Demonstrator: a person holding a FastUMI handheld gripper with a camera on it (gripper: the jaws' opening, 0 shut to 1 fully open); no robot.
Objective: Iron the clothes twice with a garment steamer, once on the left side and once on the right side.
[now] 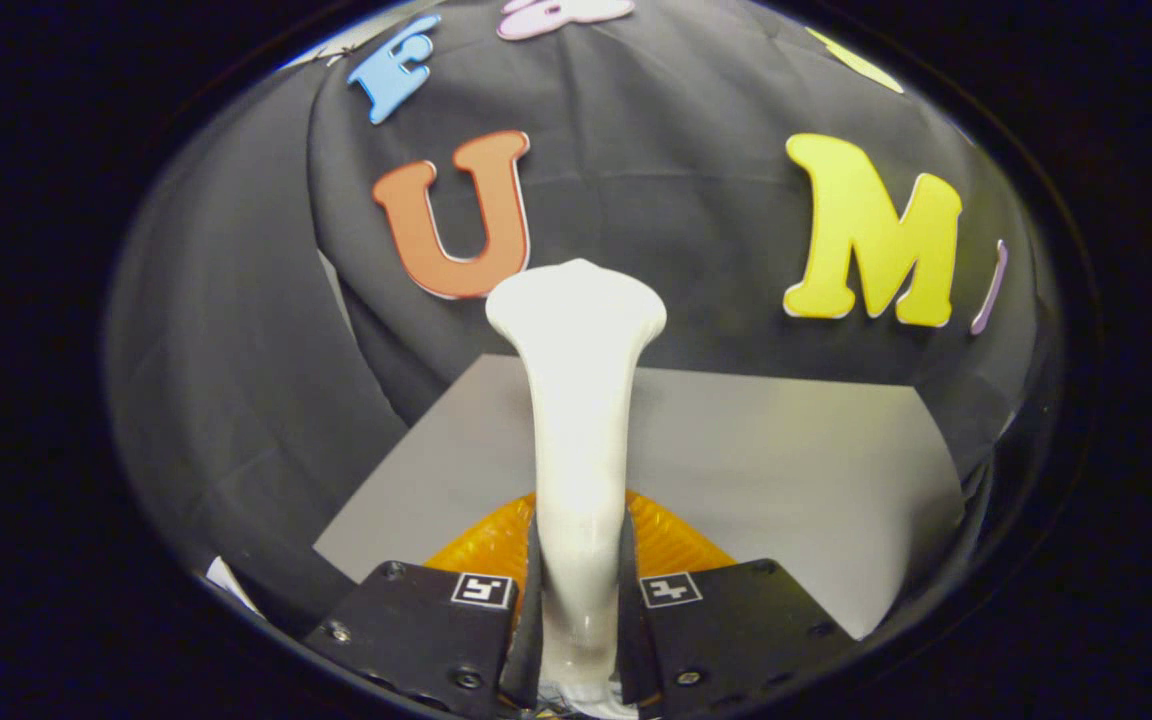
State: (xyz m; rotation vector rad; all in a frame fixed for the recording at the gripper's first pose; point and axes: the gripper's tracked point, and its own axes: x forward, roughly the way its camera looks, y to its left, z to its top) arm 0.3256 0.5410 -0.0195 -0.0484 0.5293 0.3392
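The gripper is clamped on the white garment steamer, both fingers pressing its slim handle from either side, low on the stem. The steamer stands up and away from the fingers, its stem widening into a flared head that reaches in front of the black cloth wall of the booth. Beneath it, just ahead of the fingers, lies an orange textured piece, likely the garment or its pad, though too little shows to say which; it rests at the near edge of the grey tabletop, whose far edge meets the wall.

The steamer looks like smooth, glossy, rigid plastic, so it should keep its shape under pressure but could slip or twist in the fingers. With the broad head far from the hold, it seems top-heavy, and a sweep to either side may lever it around. The narrow stem where the fingers sit now appears the sensible place to grasp, squarely and firmly.
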